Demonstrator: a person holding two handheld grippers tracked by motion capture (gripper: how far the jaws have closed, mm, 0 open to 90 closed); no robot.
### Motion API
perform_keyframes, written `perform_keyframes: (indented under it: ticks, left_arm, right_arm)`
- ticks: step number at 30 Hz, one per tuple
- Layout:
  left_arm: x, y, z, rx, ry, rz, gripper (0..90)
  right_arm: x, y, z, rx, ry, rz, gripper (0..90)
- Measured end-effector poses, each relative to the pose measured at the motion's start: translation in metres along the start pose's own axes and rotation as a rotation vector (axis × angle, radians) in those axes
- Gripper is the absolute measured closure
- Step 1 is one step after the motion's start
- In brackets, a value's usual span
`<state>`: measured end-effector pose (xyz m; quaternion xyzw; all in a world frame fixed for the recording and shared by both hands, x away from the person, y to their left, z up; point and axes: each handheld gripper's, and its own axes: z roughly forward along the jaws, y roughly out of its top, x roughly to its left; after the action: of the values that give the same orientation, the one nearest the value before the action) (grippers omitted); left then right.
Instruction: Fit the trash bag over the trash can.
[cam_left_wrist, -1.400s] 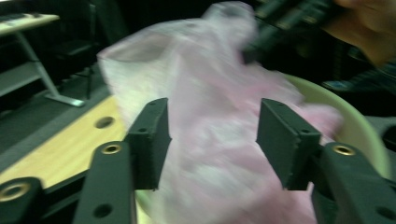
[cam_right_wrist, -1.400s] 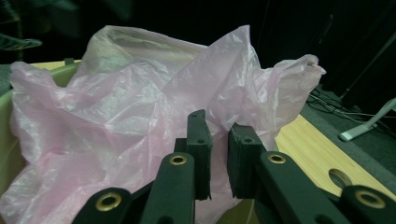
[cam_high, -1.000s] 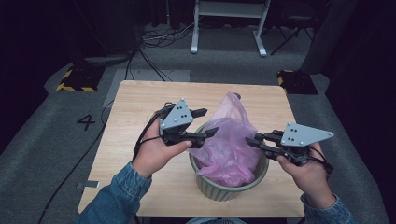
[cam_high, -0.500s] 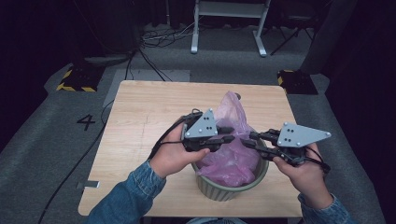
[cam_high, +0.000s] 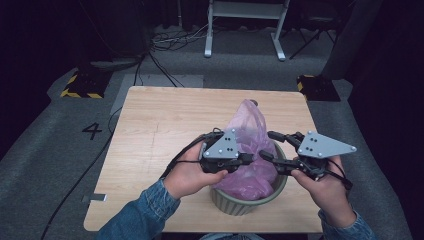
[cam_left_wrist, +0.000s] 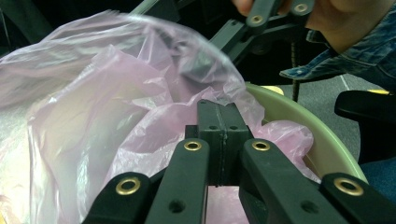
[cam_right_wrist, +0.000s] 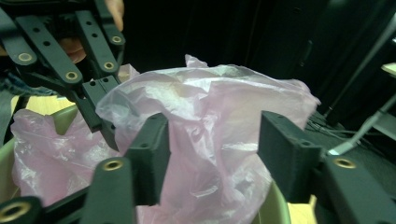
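Lining a pale green round bin (cam_high: 250, 202) with a thin translucent pink plastic bag (cam_high: 248, 131) is shown, with a two-jaw gripper held in each hand.

From the high view, the bin is seen near the front edge of the light wooden table (cam_high: 160, 130), the bag rising out of it; the left gripper (cam_high: 248, 159) is pressed into the film at the bin's left rim, and the right gripper (cam_high: 267, 146) is held at the right rim. In the left gripper view, the jaws are seen together, and whether a fold of the pink film is pinched cannot be told. In the right gripper view, the jaws have just been opening and are spread apart, with the bag's film between them but not squeezed.
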<state>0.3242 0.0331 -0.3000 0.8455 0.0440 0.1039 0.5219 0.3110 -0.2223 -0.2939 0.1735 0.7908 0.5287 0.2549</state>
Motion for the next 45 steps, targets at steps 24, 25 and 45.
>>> perform_keyframes:
  ticks: [24,25,45]
  left_arm:
    - [-0.008,-0.003,0.009,0.031,-0.034,-0.002,90.0]
    - [-0.008,-0.004,0.009,0.026,-0.033,-0.006,90.0]
    - [0.034,0.018,0.025,0.005,0.096,-0.098,34.0]
  right_arm:
    - [0.008,-0.005,-0.011,0.061,0.028,0.104,73.3]
    - [0.008,-0.006,-0.011,0.072,0.034,0.09,79.3]
    - [0.017,-0.008,-0.012,0.092,0.094,0.042,89.3]
